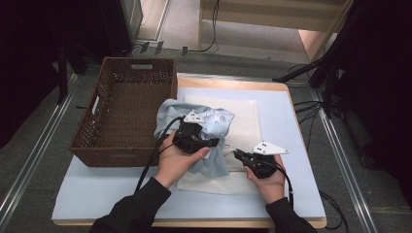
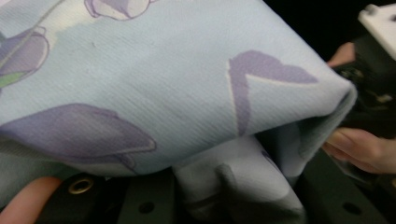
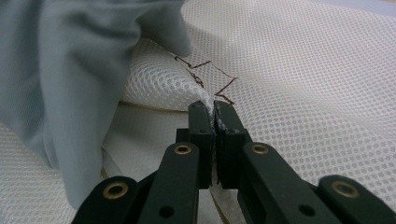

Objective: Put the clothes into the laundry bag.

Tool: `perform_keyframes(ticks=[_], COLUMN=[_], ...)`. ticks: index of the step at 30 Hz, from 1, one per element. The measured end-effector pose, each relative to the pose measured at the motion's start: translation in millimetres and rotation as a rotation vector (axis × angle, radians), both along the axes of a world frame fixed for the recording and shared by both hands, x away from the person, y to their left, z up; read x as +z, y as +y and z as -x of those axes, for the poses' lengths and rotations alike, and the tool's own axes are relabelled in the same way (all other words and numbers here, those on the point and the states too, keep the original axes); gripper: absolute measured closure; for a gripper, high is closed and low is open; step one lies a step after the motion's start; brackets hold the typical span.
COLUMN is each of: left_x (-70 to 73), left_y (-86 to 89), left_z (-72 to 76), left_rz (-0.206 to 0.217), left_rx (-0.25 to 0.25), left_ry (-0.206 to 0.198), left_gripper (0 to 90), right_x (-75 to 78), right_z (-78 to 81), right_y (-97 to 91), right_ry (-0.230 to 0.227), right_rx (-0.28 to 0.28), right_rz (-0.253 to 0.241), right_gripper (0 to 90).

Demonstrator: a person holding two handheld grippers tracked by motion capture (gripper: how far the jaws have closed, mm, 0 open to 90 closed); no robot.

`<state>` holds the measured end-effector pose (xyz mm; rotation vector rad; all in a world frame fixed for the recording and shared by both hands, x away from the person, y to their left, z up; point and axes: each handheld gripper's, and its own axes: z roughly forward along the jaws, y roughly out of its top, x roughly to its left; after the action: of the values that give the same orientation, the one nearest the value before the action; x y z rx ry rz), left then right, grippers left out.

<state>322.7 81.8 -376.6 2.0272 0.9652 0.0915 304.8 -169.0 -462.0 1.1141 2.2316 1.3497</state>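
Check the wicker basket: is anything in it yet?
Empty. The high view shows bare weave inside the basket; the blue cloth sits outside, beside it.

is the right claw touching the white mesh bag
Touching. The right gripper view shows the right claw with its jaws closed on a pinched fold of the white mesh bag, the netting squeezed between them.

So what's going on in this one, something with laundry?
A person at a table works a light blue flower-print cloth into or out of a white mesh bag with two hand-held grippers. The right gripper is shut on the edge of the mesh, holding it up. The left gripper has a bunch of the cloth between its jaws, over the bag. A brown wicker basket stands at the left of the table, with nothing visible inside it.
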Motion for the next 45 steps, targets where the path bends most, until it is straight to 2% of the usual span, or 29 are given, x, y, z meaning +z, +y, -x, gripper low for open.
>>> perform_keyframes(ticks=[7,8,10,12,13,15,16,17,18,19,20,21,22,24,28,31,33,34,35,40,41,42,43,45], left_x=[-19.4,-19.4,-26.1,-28.1,-33.2,-36.7,-46.8,-46.8,-52.6,-60.0,-60.0,-57.2,-53.2,-48.6,-30.2,-24.0,-15.6,-15.6,-12.2,-13.3,-20.3,-20.3,-26.0,-41.5], left_y=[5.1,5.1,11.3,13.6,17.9,19.8,20.3,20.3,21.3,24.4,24.4,27.8,29.1,29.7,33.3,34.1,31.7,31.7,27.1,14.2,6.1,6.1,1.7,-6.6], left_z=[40.6,40.6,54.3,58.7,66.4,69.9,76.4,76.4,79.1,84.0,84.0,85.3,84.9,84.4,84.3,82.3,76.7,76.7,71.2,59.1,53.7,53.7,50.7,46.1], left_rz=[0.026,0.026,0.024,0.024,0.015,0.011,-0.048,-0.048,-0.057,-0.039,-0.039,-0.015,0.000,0.002,-0.039,-0.036,0.013,0.013,0.036,0.046,0.004,0.004,-0.024,-0.080], left_rx=[-0.089,-0.089,-0.112,-0.118,-0.132,-0.139,-0.158,-0.158,-0.169,-0.151,-0.151,-0.147,-0.146,-0.136,-0.107,-0.092,-0.080,-0.080,-0.074,-0.036,-0.009,-0.009,0.008,-0.003], left_ry=[0.030,0.030,0.037,0.041,0.049,0.057,0.046,0.046,0.037,0.015,0.015,-0.008,-0.011,-0.008,-0.058,-0.073,-0.094,-0.094,-0.103,-0.118,-0.103,-0.103,-0.072,-0.009], left_gripper=[67.1,67.0,67.0,67.0,67.0,66.8,66.6,66.1,66.1,63.8,61.1,55.9,48.8,29.4,13.7,13.7,14.0,14.0,14.1,14.6,16.5,18.8,18.8,28.9], right_x=[0.7,0.7,1.1,1.1,1.6,2.0,2.3,2.3,2.2,1.5,1.5,1.2,1.4,2.0,2.0,2.0,1.6,1.6,1.5,1.0,0.8,0.8,0.8,0.8], right_z=[-1.6,-1.6,-2.0,-2.5,-2.9,-3.1,-3.9,-3.9,-4.2,-4.4,-4.4,-4.2,-4.0,-3.8,-3.7,-3.5,-3.3,-3.3,-3.0,-3.3,-3.1,-3.1,-2.9,-2.6], right_y=[-1.0,-1.0,-1.2,-1.4,-1.8,-1.9,-2.4,-2.4,-2.3,-1.3,-1.3,-0.5,-0.5,-1.0,-1.4,-1.4,-1.2,-1.2,-1.0,-0.6,-0.4,-0.4,-0.4,-0.2], right_ry=[0.001,0.001,0.005,0.003,0.006,0.008,0.007,0.007,0.008,0.012,0.012,0.010,0.011,0.012,0.011,0.009,0.008,0.008,0.008,0.004,0.007,0.007,0.009,0.010], right_rx=[-0.008,-0.008,-0.014,-0.014,-0.020,-0.021,-0.025,-0.025,-0.026,-0.027,-0.027,-0.026,-0.027,-0.027,-0.024,-0.024,-0.025,-0.025,-0.022,-0.021,-0.020,-0.020,-0.021,-0.018], right_rz=[-0.004,-0.004,-0.004,-0.005,-0.010,-0.012,-0.013,-0.013,-0.013,-0.012,-0.012,-0.008,-0.009,-0.014,-0.015,-0.014,-0.014,-0.014,-0.009,-0.009,-0.009,-0.009,-0.010,-0.009], right_gripper=[87.7,87.7,87.7,87.7,87.7,87.7,87.7,87.7,87.7,87.7,87.7,87.7,87.7,87.7,87.7,87.7,87.7,87.7,87.7,87.7,87.7,87.7,87.7,87.7])
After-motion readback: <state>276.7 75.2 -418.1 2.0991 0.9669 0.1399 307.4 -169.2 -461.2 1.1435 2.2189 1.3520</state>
